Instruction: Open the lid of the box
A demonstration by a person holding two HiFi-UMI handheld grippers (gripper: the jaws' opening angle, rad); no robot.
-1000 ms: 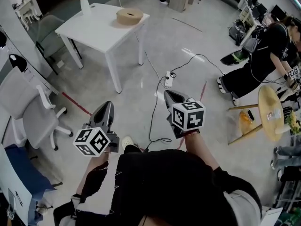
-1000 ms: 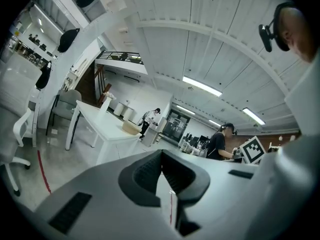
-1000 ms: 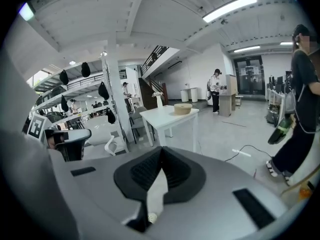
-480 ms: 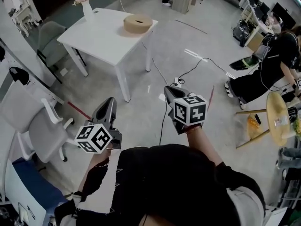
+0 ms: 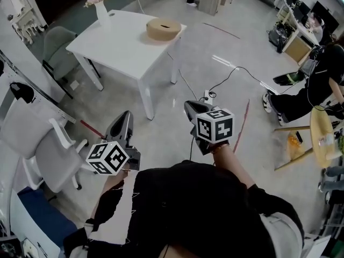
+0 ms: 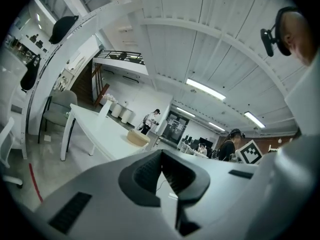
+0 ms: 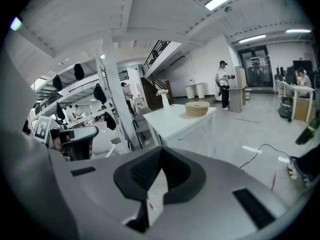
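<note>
The round tan box (image 5: 164,28) sits lid-on near the far edge of the white table (image 5: 121,50), well apart from both grippers, with a vase of flowers (image 5: 101,9) at another corner. The left gripper (image 5: 125,115) and the right gripper (image 5: 189,106) are each clenched on nothing, held out over the floor. My worry is the cable (image 5: 236,70) and power strip (image 5: 207,96) on the floor near the table, which could catch a foot, and a light box may slide if the lid is pulled with nothing steadying its base.
</note>
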